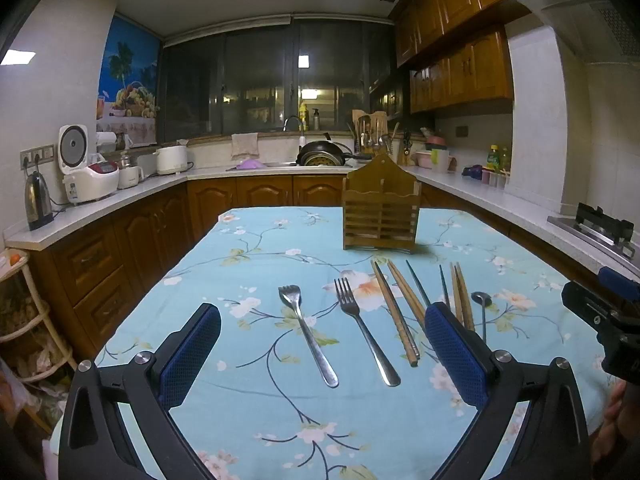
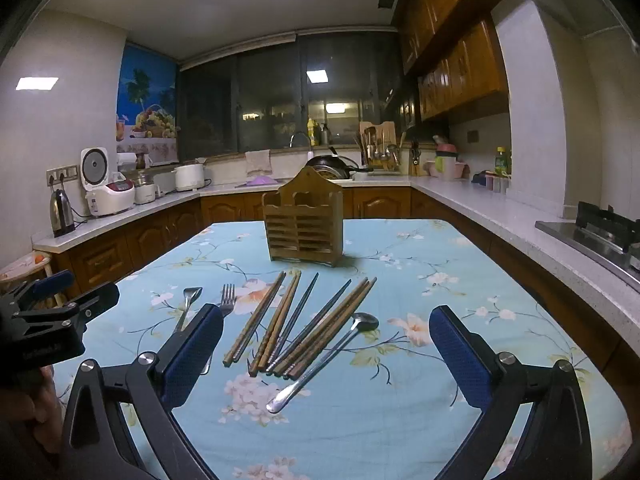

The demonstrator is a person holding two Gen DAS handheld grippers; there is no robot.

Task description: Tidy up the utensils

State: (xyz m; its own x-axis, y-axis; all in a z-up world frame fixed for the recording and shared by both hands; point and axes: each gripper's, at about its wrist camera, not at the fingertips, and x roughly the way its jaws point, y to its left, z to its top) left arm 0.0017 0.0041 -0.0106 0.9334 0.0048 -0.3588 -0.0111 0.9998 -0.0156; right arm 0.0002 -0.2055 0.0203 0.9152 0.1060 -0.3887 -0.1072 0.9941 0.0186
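Observation:
A wooden slatted utensil holder (image 1: 381, 207) stands upright near the table's far edge; it also shows in the right wrist view (image 2: 303, 222). In front of it lie a spork (image 1: 306, 330), a fork (image 1: 365, 336), several wooden and dark chopsticks (image 1: 404, 312) (image 2: 304, 324) and a steel spoon (image 2: 324, 360). My left gripper (image 1: 322, 354) is open and empty above the spork and fork. My right gripper (image 2: 326, 356) is open and empty above the chopsticks and spoon. The right gripper shows at the right edge of the left wrist view (image 1: 608, 320).
The table wears a light blue floral cloth (image 1: 256, 264). Kitchen counters run round three sides with a kettle (image 1: 38, 200), rice cookers (image 1: 90, 178), a sink with a wok (image 1: 326, 152) and a gas stove (image 1: 600, 228) at the right.

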